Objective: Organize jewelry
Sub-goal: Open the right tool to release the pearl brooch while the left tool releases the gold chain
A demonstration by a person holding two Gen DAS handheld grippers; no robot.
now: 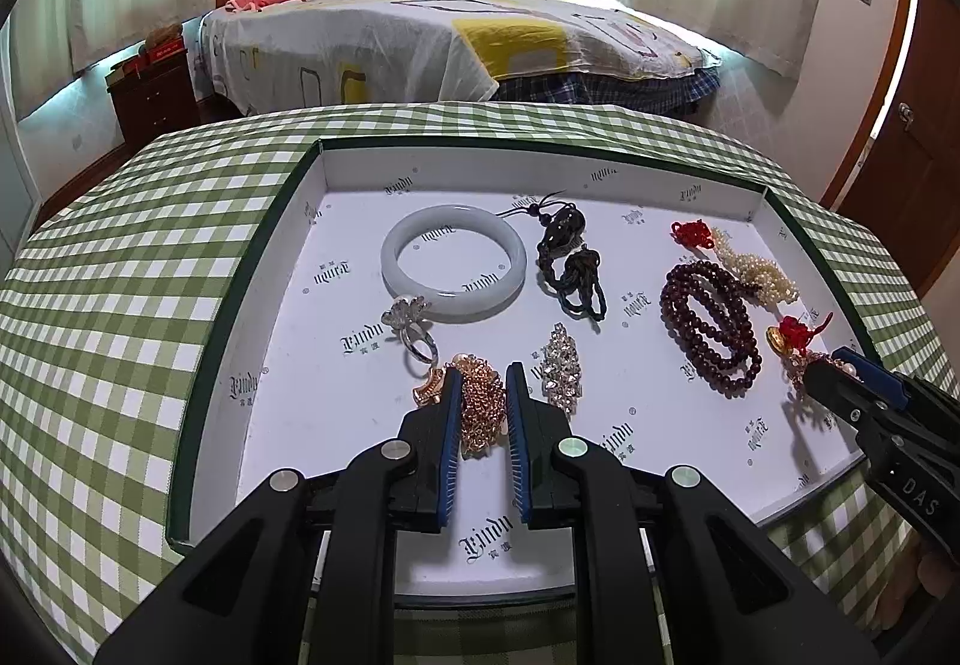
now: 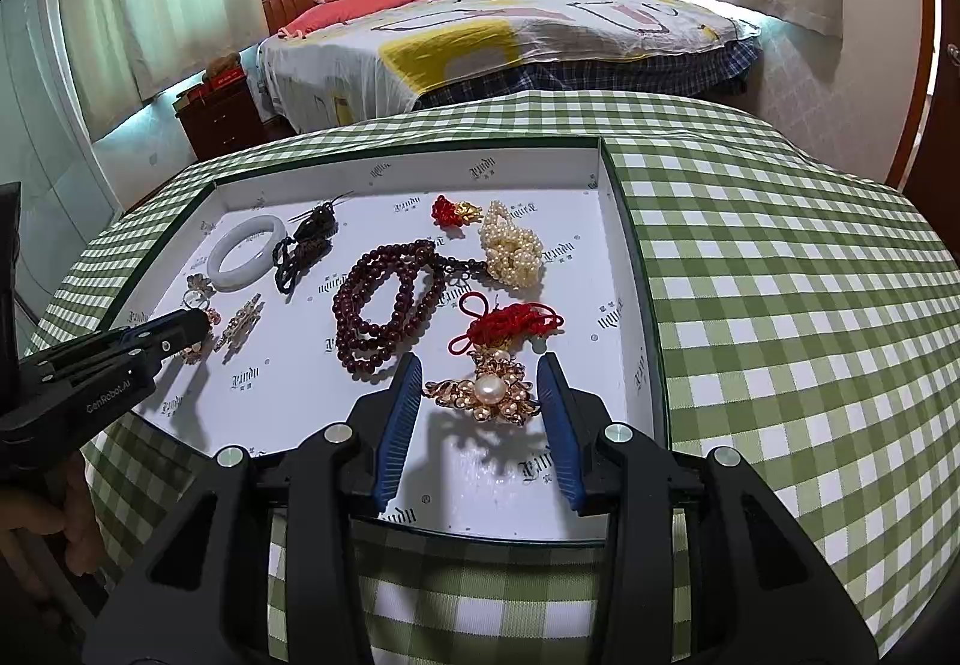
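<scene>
My left gripper [image 1: 483, 383] brackets the gold beaded brooch [image 1: 480, 407], jaws narrowly apart; my right gripper [image 2: 478, 377] straddles the pearl flower brooch [image 2: 485, 394], jaws wide, in the tray [image 1: 240, 305].

One tray [image 1: 276, 221] holds one jade bangle [image 1: 453, 269], one ring [image 1: 414, 332], three brooches [image 1: 480, 407], two bead strands [image 2: 384, 299], three knotted charms [image 2: 510, 326]
</scene>
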